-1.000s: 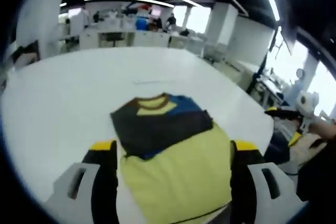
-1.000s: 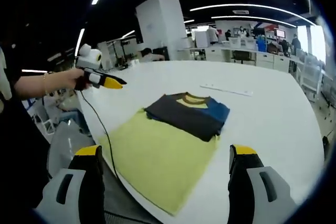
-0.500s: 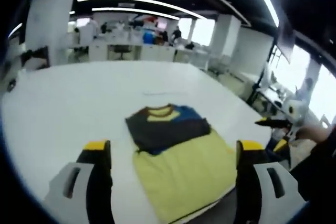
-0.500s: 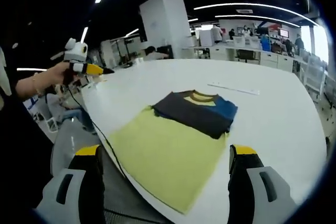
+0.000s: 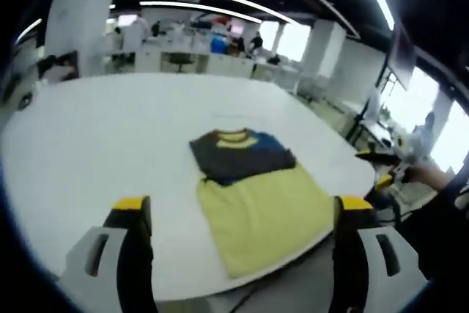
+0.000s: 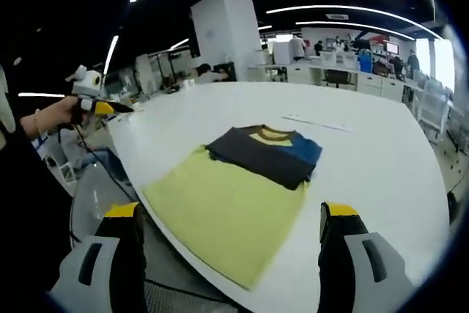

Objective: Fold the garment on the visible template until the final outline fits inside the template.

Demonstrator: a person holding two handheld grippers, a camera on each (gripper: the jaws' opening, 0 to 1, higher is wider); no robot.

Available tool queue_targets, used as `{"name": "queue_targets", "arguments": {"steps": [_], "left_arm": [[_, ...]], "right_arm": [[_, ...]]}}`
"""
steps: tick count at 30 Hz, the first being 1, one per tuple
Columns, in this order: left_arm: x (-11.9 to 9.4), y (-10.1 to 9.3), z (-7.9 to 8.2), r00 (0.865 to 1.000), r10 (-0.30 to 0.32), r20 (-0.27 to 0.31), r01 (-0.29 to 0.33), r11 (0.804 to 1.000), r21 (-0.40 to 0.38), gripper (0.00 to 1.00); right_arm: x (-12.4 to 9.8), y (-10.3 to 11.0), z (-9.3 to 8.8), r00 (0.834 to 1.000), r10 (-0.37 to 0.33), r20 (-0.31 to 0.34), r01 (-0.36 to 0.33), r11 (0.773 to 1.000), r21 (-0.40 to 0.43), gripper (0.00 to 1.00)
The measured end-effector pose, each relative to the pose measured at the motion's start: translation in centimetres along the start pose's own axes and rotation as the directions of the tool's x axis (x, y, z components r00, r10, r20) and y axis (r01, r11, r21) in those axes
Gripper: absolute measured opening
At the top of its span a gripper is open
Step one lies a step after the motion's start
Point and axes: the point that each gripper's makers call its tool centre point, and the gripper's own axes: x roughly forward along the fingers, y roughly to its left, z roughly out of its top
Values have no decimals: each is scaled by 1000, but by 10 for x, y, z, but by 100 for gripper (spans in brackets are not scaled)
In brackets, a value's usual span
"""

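Observation:
A folded garment (image 5: 239,156) (image 6: 267,153), dark grey and blue with a yellow collar, lies on the far half of a yellow template sheet (image 5: 267,214) (image 6: 220,214). The sheet lies on the white table (image 5: 95,137) (image 6: 381,166) and reaches its near edge. My left gripper (image 5: 243,204) is open, held back from the table, with nothing between its jaws; in the right gripper view it is the left gripper (image 6: 99,105) in a hand at the far left. My right gripper (image 6: 229,210) is open and holds nothing; the left gripper view has it as the right gripper (image 5: 377,157) off the table's right corner.
A thin white strip (image 5: 227,116) (image 6: 319,124) lies on the table beyond the garment. A cable (image 6: 99,170) hangs from the left gripper. Office desks (image 5: 183,60) and a white pillar (image 6: 223,42) stand behind the table.
The left gripper has drawn back from the table, so the garment looks smaller and farther in its view. In the right gripper view it has moved off to the left. The garment lies unchanged.

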Motion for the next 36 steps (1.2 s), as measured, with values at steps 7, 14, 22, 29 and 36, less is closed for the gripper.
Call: {"name": "queue_targets", "arguments": {"steps": [7, 14, 22, 29, 36], "left_arm": [[-11, -3, -33, 997, -25, -71, 28, 999, 44, 100], [-8, -1, -60, 993, -30, -118, 37, 998, 58, 100], [-4, -2, -61, 991, -39, -126, 45, 998, 46, 100], [-1, 0, -66, 989, -40, -145, 47, 998, 41, 100], [8, 1, -90, 980, -45, -194, 47, 999, 4, 99]], "right_arm": [[-14, -13, -6, 999, -49, 5, 49, 999, 21, 100], [-28, -21, -18, 997, -78, -13, 78, 996, 37, 100], [-31, -21, -26, 996, -87, -29, 88, 995, 47, 100], [-28, -20, -29, 996, -83, -35, 85, 995, 54, 100], [-22, -18, -43, 996, -55, -67, 59, 997, 58, 92]]}}
